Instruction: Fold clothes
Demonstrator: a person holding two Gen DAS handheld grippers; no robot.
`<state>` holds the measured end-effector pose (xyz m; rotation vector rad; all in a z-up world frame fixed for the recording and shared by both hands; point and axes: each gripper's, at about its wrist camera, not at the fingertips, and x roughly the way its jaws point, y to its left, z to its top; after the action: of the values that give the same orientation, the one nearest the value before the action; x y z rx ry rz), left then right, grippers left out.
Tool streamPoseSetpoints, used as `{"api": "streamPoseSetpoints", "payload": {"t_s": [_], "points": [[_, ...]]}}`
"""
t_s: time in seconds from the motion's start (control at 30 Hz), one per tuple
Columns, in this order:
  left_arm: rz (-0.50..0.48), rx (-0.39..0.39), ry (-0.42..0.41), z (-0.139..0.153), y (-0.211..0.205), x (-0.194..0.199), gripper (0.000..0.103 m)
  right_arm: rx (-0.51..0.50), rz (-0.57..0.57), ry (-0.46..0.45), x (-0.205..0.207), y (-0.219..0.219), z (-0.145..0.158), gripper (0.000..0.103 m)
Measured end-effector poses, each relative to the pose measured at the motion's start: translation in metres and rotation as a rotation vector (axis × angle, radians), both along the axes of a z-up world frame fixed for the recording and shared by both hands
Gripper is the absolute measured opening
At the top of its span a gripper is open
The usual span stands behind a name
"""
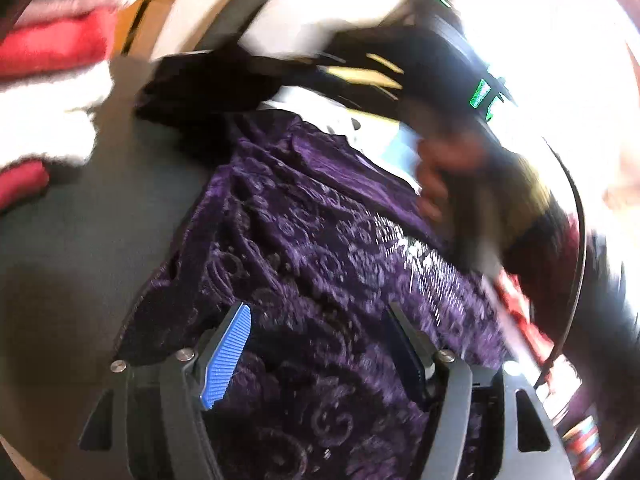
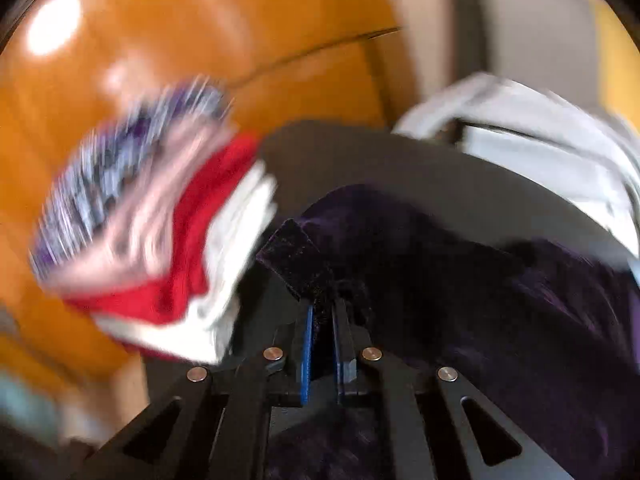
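Garment (image 1: pixel 320 248): spread on the table (image 1: pixel 80 240), reaching from the near edge towards the far side.
Left gripper (image 1: pixel 320 344): positioned over the near part of the garment, fingers set apart.
Right gripper (image 2: pixel 322 344): located at the garment's edge; a fold is pinched between its fingers.
Folded stack (image 2: pixel 168 240): placed on the table, left of the garment.
Second stack view (image 1: pixel 48 92): far left.

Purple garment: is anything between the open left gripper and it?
Nothing visible. The left gripper hangs open right over the purple garment, with only fabric between its fingers. The right gripper is already shut on a fold of it.
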<state>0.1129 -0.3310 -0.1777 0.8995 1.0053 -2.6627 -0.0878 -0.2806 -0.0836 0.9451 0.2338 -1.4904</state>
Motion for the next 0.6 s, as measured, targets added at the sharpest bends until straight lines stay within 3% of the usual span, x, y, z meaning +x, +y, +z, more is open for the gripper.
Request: {"api": "streamPoseSetpoints", "payload": {"t_s": [0.13, 0.3, 0.4, 0.5, 0.6], "points": [[0.064, 0.014, 0.047, 0.022, -0.022, -0.011, 0.069, -0.048, -0.24, -0.209, -0.06, 0.076, -0.018, 0.009], [0.06, 0.198, 0.095, 0.032, -0.061, -0.051, 0.069, -0.092, -0.42, -0.388, -0.092, 0.136, -0.049, 0.013], [0.066, 0.289, 0.102, 0.029, -0.08, -0.08, 0.069, -0.096, -0.464, -0.411, -0.101, 0.162, -0.057, 0.013], [0.118, 0.356, 0.112, 0.025, -0.098, -0.101, 0.069, -0.095, -0.506, -0.422, -0.111, 0.157, -0.062, 0.016], [0.152, 0.373, 0.119, 0.027, -0.109, -0.114, 0.069, -0.125, -0.518, -0.4, -0.118, 0.177, -0.061, 0.022]]}}
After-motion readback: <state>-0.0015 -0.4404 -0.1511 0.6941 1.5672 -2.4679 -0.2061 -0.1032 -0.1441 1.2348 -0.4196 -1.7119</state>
